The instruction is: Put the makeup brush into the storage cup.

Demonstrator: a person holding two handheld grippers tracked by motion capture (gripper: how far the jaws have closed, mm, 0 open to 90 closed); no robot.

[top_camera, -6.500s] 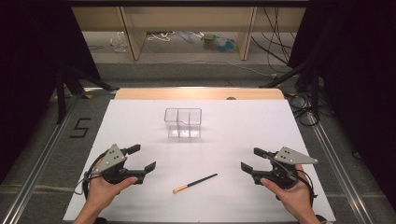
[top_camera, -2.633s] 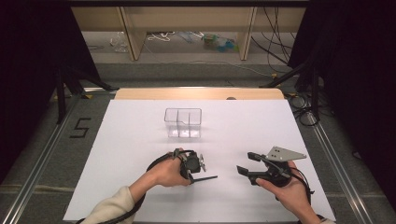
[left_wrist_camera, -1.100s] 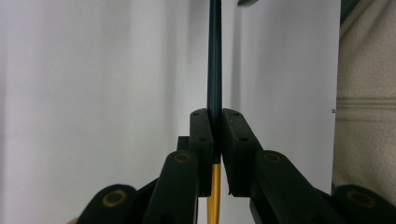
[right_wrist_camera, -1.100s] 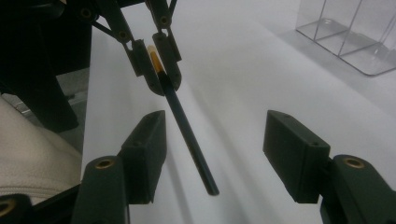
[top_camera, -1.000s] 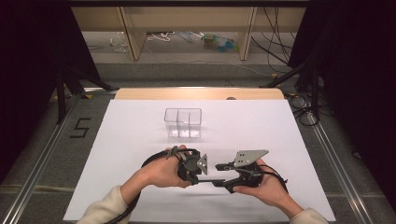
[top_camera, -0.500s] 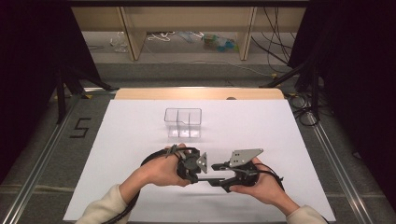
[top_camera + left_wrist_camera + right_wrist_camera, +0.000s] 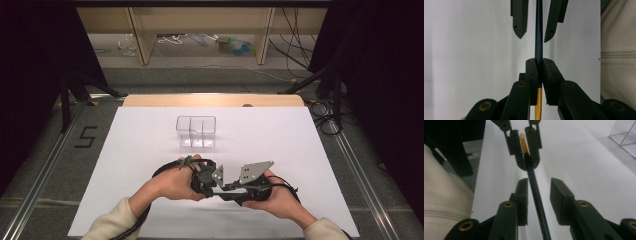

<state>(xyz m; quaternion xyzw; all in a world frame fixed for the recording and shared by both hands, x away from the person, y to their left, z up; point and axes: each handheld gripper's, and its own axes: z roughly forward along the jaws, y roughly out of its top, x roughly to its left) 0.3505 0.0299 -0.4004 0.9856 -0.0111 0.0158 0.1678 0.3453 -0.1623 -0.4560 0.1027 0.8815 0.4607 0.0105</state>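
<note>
A pencil [image 7: 538,30] with a dark shaft and a yellow end [image 7: 524,143] is held just above the white table sheet [image 7: 300,150]. My left gripper [image 7: 538,62] is shut on it near where the dark shaft meets the yellow. My right gripper [image 7: 539,182] faces the left one, open, its jaws on either side of the dark shaft without touching it. In the high view the left gripper [image 7: 202,179] and right gripper [image 7: 235,186] meet tip to tip at the table's near middle.
A clear two-compartment box [image 7: 196,132] stands on the sheet beyond the grippers, with nothing visible inside. A cream sleeve [image 7: 619,57] lies close beside the grippers. Wooden shelving and cables sit past the table's far edge.
The left gripper went to the pencil on the sheet, shut on it and holds it. The right gripper has moved left until its open jaws straddle the shaft.
</note>
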